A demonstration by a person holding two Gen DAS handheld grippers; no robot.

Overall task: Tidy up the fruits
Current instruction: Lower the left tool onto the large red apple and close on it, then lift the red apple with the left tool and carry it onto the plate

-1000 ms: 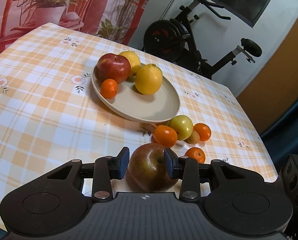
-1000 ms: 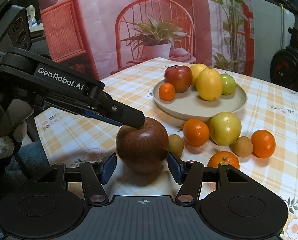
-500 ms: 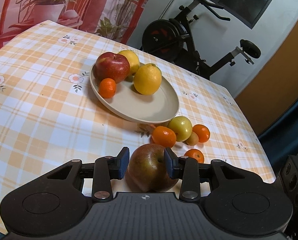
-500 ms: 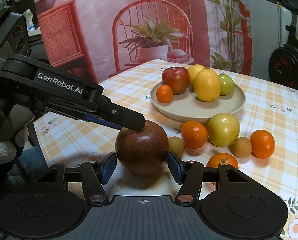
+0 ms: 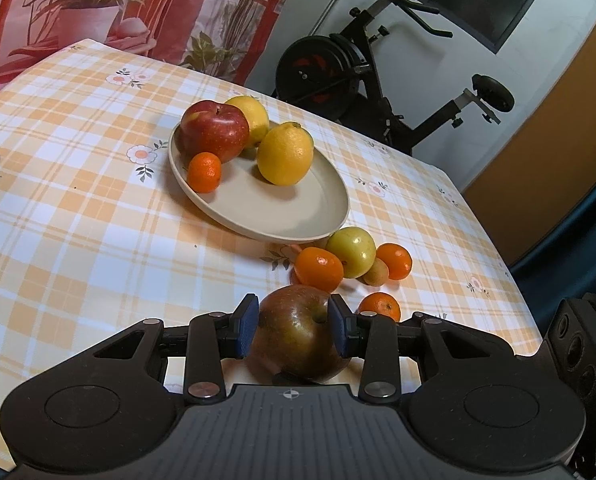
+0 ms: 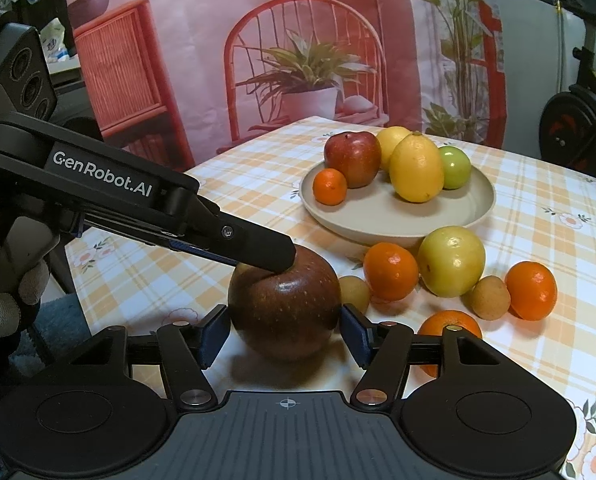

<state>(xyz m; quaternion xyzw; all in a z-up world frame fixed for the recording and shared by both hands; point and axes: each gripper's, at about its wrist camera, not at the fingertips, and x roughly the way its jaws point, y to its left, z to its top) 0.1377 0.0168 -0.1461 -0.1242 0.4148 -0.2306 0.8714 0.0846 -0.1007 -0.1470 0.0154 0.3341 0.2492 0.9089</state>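
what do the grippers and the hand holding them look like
Both are matte black plastic, with blue pads on the fingers and silver pivot screws. The left gripper carries white "GenRobot.AI" lettering on its side and round lenses on its body. The hand wears a grey knit glove.

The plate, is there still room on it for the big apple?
Yes. The plate's near half is bare, in front of the lemon and beside the small orange. The back is crowded with fruit, like the tablecloth below the rim.

The plate [image 6: 398, 226] stands behind the loose fruits [image 6: 450, 260]; the big apple [image 6: 284, 308] sits nearest, perhaps touching the table [image 6: 538, 216].
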